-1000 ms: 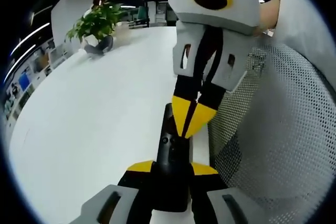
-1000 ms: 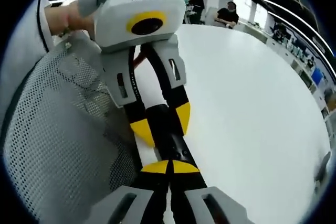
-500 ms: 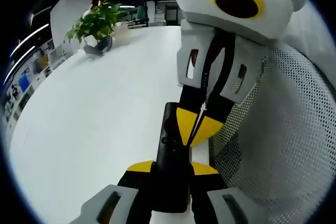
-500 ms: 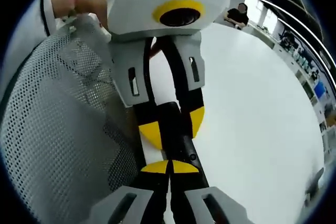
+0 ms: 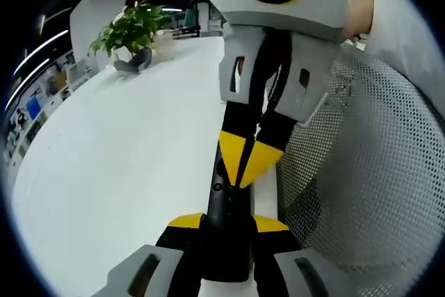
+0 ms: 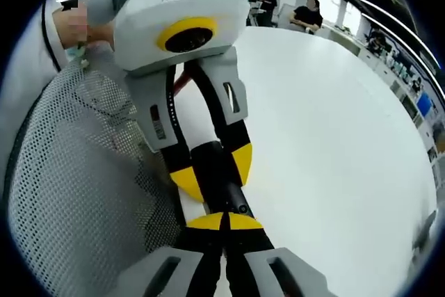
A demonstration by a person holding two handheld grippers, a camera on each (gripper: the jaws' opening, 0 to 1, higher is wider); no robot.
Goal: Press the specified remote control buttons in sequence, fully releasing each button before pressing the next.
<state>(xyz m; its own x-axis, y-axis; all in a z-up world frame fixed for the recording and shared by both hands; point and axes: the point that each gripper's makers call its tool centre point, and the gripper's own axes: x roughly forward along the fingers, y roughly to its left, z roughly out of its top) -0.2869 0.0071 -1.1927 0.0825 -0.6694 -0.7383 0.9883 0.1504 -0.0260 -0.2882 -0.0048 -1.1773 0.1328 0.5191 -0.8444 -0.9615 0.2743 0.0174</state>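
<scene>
Between left gripper [image 5: 228, 222] jaws, remote [image 5: 226, 231].

Faint raised lettering on the white housing of the left gripper [image 6: 208, 172], seen in the right gripper view; too blurred to read with certainty.

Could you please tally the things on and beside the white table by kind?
Remote control: 1
Grippers, left gripper and right gripper: 2
Potted plant: 1
Mesh chair: 1
Total: 5
</scene>
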